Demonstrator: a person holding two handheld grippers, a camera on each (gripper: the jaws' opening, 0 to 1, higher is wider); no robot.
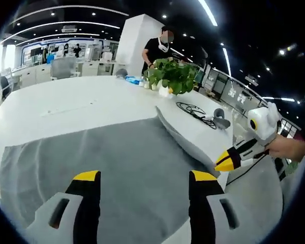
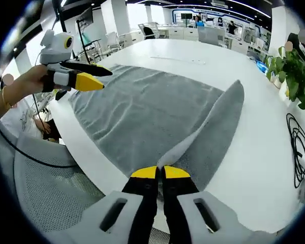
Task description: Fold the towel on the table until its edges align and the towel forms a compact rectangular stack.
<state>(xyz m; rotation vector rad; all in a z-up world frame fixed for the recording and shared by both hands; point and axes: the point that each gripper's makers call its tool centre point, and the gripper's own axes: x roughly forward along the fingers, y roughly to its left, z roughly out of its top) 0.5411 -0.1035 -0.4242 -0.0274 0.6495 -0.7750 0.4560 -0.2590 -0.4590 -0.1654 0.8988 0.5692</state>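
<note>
The grey towel (image 2: 142,112) is lying spread on the white surface (image 2: 254,152), looking soft, light and floppy. The right hand-held gripper (image 2: 160,173) is pinching one corner closed and lifting it, while the left hand-held gripper (image 1: 145,177) is hovering with jaws apart, so I'd grab the matching corner.

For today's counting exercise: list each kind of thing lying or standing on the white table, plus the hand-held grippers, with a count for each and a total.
Grey towel: 1
Potted green plant: 1
Black cable coil: 1
Grippers: 2, the left gripper and the right gripper
Total: 5
A few small items behind the plant are too blurred to count.
</note>
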